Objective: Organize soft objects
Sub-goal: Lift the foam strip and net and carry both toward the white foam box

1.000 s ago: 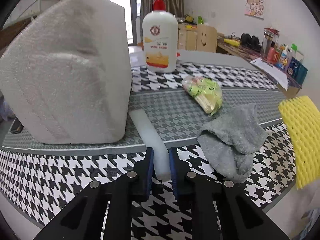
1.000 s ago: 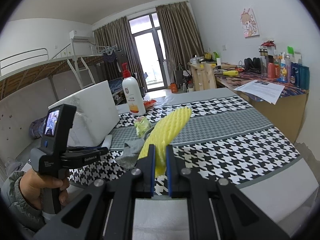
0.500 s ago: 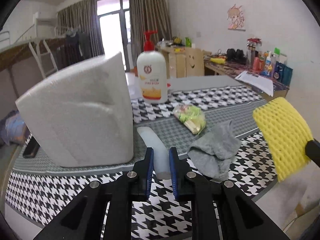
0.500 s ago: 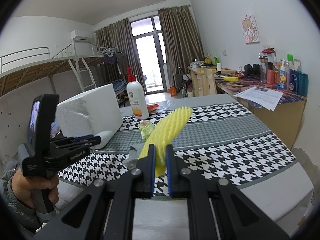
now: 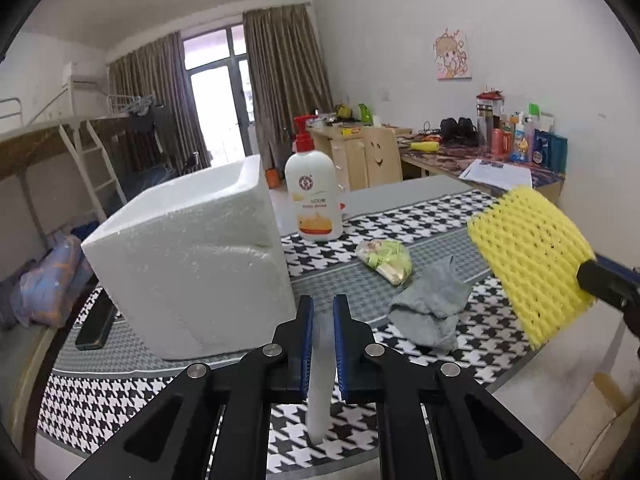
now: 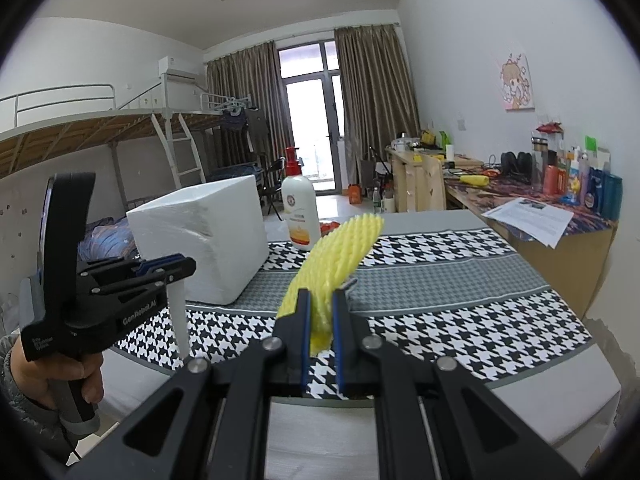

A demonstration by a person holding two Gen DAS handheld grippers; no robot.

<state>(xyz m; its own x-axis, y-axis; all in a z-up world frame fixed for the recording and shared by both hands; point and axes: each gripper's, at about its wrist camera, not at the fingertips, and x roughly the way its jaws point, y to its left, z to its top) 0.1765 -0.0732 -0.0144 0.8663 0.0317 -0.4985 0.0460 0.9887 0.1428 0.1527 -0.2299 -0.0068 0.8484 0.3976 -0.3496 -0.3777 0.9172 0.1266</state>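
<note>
Your left gripper has a white foam strip pinched between its blue pads, and the jaws are closing a little tighter on it. The strip hangs down from the jaws, clear of the checked cloth on the table. Seen from your right side, the strip droops below the left gripper, which your hand holds up at the table's near left corner.

Your right gripper is closed as far as it goes on a yellow foam net sleeve, which sticks up and forward out of the jaws, off the table. In the left view the sleeve shows at the right edge.

On the cloth, a crumpled grey sock lies just beside a small green and yellow packet. Behind them stands a white pump bottle with a red top, and to the left a big white foam block stands on the cloth. A dark phone lies flat at the block's left.
</note>
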